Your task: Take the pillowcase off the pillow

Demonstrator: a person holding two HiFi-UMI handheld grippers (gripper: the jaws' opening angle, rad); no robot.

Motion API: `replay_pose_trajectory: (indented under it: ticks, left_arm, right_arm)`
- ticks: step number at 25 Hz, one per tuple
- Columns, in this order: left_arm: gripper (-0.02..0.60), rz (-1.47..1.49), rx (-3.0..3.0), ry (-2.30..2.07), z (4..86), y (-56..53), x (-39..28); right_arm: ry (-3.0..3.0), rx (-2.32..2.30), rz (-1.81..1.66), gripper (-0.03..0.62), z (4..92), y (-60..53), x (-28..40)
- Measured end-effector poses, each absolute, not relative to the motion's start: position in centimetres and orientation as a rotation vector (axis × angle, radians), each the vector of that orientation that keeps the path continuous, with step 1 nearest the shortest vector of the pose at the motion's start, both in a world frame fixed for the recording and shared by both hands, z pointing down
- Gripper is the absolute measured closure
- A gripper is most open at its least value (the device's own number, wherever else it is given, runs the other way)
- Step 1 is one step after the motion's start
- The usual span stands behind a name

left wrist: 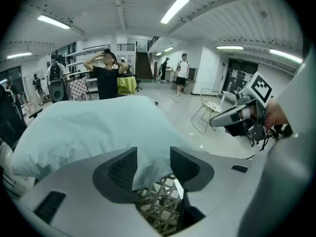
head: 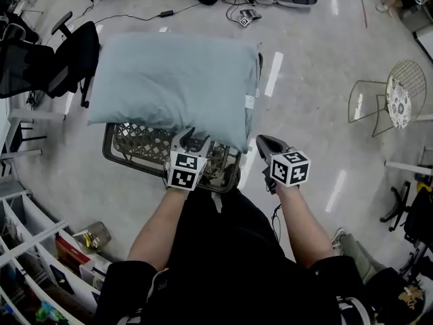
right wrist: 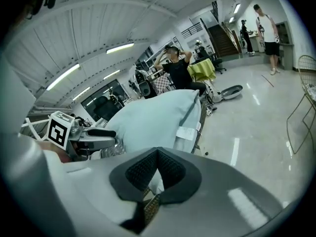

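Observation:
A pale blue pillow in its pillowcase (head: 169,80) lies across a wicker basket (head: 135,147) on the floor, with a white label (head: 249,100) on its right end. My left gripper (head: 193,138) is at the pillow's near edge, its jaws open. In the left gripper view the pillow's (left wrist: 89,127) corner hangs between the left gripper's (left wrist: 153,164) jaws. My right gripper (head: 265,142) is shut and holds nothing, just right of the pillow's near right corner. The right gripper (right wrist: 157,154) points past the pillow's (right wrist: 153,117) label end.
A black office chair (head: 67,59) stands left of the basket, and a wire chair (head: 399,100) at the right. Shelving (head: 40,249) fills the lower left. Cables and gear lie on the floor beyond. A person in black (left wrist: 106,78) stands behind the pillow.

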State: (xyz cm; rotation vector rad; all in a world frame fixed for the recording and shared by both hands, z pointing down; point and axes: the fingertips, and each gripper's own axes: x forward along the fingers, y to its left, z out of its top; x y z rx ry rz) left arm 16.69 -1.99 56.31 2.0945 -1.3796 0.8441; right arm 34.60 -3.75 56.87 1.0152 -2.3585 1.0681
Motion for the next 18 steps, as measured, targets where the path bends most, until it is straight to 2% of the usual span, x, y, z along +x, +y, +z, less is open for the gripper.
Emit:
replay_pose_trajectory:
  ticks: [7,12,14,18]
  left_arm:
    - [0.389,1.029,1.96,-1.359,61.6,-3.2,13.7]
    - [0.541,1.059,1.952,-1.361,61.8,-3.9,12.7]
    - [0.566,1.045,1.953,-1.376,61.5,-3.9,12.2]
    - [0.574,0.976,1.904,-1.443,60.7,-3.5,10.1]
  right_arm:
    - [-2.27,1.003,1.107,0.583,61.0,-4.1,34.2]
    - [-2.248,0.927,1.112,0.582,63.0,-3.4,32.9]
    - [-2.254,0.899,1.099,0.582,63.4,-3.5,32.1]
    - [-2.25,0.79,1.115,0.579,64.3,-2.9,30.0]
